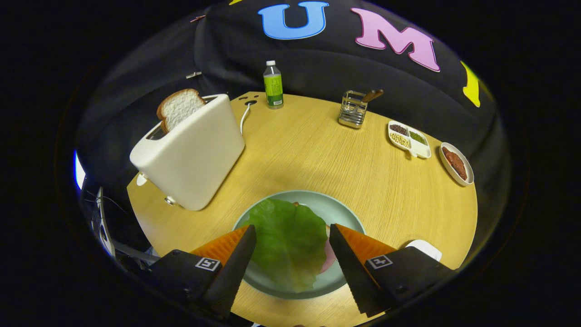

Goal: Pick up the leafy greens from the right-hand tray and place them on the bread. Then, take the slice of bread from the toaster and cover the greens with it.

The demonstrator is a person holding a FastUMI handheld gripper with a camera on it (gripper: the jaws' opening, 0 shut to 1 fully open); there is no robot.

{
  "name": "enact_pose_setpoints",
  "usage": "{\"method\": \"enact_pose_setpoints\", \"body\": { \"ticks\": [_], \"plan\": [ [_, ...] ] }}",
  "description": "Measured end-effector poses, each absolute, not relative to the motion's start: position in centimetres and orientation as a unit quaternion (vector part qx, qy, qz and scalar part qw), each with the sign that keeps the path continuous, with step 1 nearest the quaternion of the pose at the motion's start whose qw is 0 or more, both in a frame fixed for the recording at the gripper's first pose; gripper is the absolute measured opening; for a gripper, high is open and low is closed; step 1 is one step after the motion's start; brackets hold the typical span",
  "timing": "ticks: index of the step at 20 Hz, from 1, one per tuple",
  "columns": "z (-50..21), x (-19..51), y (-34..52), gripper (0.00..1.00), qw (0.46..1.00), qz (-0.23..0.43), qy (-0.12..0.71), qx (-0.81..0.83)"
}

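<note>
A green lettuce leaf (286, 240) lies on a pale green plate (338, 212), covering what is under it; a pink slice peeks out at its right side. My gripper (292, 229) is open, its two fingers spread on either side of the leaf just above the plate, touching nothing. A white toaster (190, 156) stands beyond and to the left of the fingers, with a slice of bread (179, 107) sticking up out of its slot.
On the round wooden table (317, 154), far beyond the fingers, stand a green-labelled bottle (273, 85) and a metal utensil holder (354, 109). A divided dish of beans (408, 138) and a small bowl (456, 163) sit at the far right. A white tray (424, 249) lies by the right finger.
</note>
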State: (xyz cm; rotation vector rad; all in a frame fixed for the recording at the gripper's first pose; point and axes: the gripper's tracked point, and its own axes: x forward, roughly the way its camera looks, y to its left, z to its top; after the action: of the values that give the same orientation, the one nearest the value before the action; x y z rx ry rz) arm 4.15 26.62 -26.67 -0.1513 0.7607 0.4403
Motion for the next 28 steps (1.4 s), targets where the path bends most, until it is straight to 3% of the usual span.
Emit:
{"method": "enact_pose_setpoints", "body": {
  "ticks": [14, 22, 28],
  "plan": [
    [-10.2, 6.6, 39.5, 1.0, 0.927, 0.31, 0.198, -0.074],
    [-10.4, 7.2, 48.4, 0.99, 0.912, 0.347, 0.187, -0.111],
    [-15.1, 9.0, 51.1, 0.98, 0.909, 0.319, 0.222, -0.152]
  ]
}}
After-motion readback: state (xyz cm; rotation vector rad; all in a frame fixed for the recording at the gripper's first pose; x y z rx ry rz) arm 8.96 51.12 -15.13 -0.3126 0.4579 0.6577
